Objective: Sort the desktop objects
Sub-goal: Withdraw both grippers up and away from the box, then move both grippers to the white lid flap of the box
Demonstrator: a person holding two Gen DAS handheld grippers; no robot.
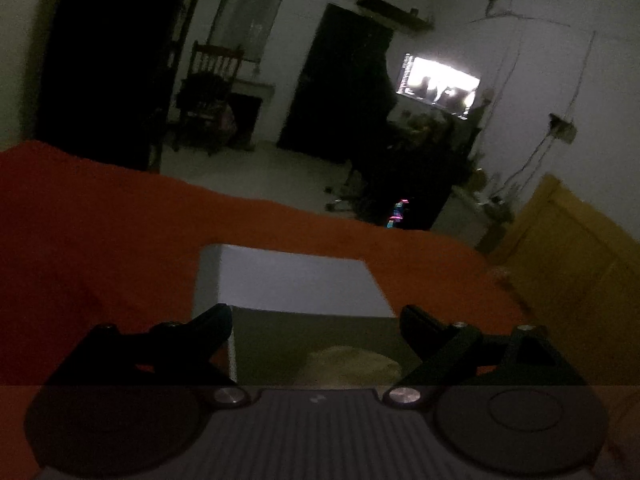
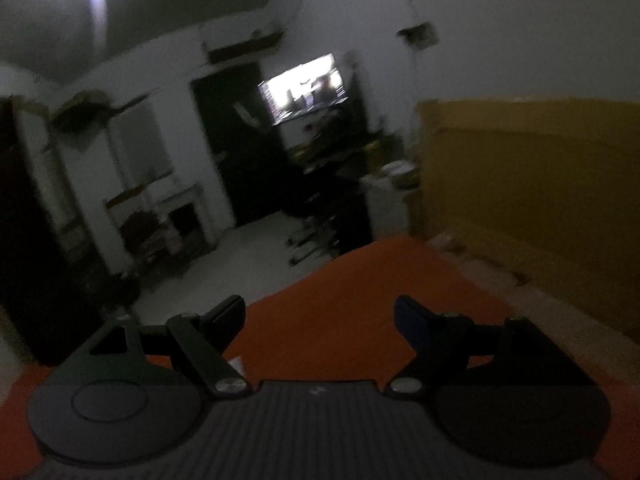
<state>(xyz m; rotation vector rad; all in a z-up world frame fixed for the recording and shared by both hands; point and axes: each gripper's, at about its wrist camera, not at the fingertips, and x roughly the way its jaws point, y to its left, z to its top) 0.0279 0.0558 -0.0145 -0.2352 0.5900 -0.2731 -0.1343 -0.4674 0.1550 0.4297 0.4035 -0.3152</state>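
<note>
In the left wrist view the left gripper [image 1: 316, 320] sits at the bottom centre with its fingers spread wide and nothing between them. Just beyond and below them stands an open white box [image 1: 288, 284] on the orange cloth [image 1: 120, 232], and a pale round thing [image 1: 352, 362] lies inside it at lower centre (too dim to name). The gripper likely hangs over the box because this is the sorting bin, so an item can be dropped in or lifted out.

In the right wrist view the right gripper [image 2: 320, 316] is at the bottom centre, also spread and empty. It is raised and looks out across the cloth [image 2: 352, 292] toward the room, so it seems to be waiting its turn. A small white scrap [image 2: 237, 364] shows by its lower-left finger; I cannot tell what it is
</note>
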